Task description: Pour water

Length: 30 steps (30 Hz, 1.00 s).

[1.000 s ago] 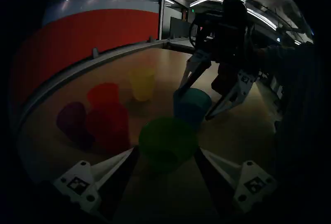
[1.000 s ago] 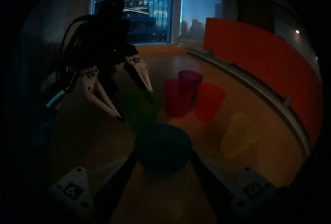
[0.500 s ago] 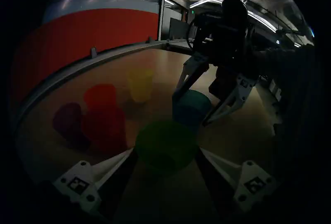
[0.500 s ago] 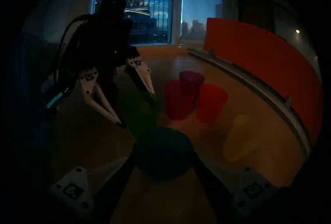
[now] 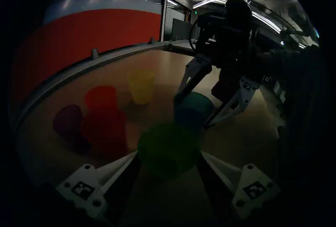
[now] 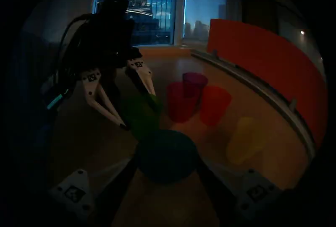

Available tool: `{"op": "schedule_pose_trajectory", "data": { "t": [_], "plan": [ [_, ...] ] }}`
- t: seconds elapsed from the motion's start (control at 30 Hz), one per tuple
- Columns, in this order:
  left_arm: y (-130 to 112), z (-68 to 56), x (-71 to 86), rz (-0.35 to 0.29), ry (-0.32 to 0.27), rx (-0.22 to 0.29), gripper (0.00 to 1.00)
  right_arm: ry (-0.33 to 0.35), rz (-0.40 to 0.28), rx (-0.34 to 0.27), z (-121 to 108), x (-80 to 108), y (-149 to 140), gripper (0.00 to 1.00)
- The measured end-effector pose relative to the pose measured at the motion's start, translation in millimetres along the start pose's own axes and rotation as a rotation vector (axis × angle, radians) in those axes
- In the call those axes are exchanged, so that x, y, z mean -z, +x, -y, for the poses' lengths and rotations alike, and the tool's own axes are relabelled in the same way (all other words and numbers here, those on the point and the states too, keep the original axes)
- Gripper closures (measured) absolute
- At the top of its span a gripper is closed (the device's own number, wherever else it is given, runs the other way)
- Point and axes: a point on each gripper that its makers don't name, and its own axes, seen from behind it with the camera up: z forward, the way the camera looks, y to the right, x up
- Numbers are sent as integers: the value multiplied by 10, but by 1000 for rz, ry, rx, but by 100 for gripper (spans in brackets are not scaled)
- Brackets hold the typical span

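**Left gripper** [image 5: 168,153]: jaws wide, one finger against each side of the green cup [image 5: 169,148]. The cup is upright and near in the left gripper view.

**Right gripper** [image 6: 166,160]: jaws wide, one finger against each side of the teal cup [image 6: 166,155]. The cup is upright and near in the right gripper view.

**Placement:** green and teal cups stand just beside each other on the desk [image 5: 155,63], with the grippers facing from opposite sides.

**Other cups, left gripper view:**
- yellow cup [image 5: 142,86], far, standing apart
- red cup [image 5: 101,97], dark red cup [image 5: 105,131] and purple cup [image 5: 67,120], clustered at left

**Red panel** [image 5: 84,34]: runs along the desk's left edge.

**Light:** dim, so the cups' contents cannot be told.
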Motion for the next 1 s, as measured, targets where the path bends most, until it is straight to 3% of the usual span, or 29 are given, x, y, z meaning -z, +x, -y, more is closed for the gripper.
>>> {"op": "schedule_pose_trajectory", "data": {
  "t": [0.5, 1.0],
  "plan": [
    [90, -28, 109, -27, 11, 6, 14, -22, -13, -14, 9, 67, 13, 7],
    [375, 28, 454, -103, 94, 22, 14, -103, -108, -52, -90, 412, 391, 7]
  ]
}}
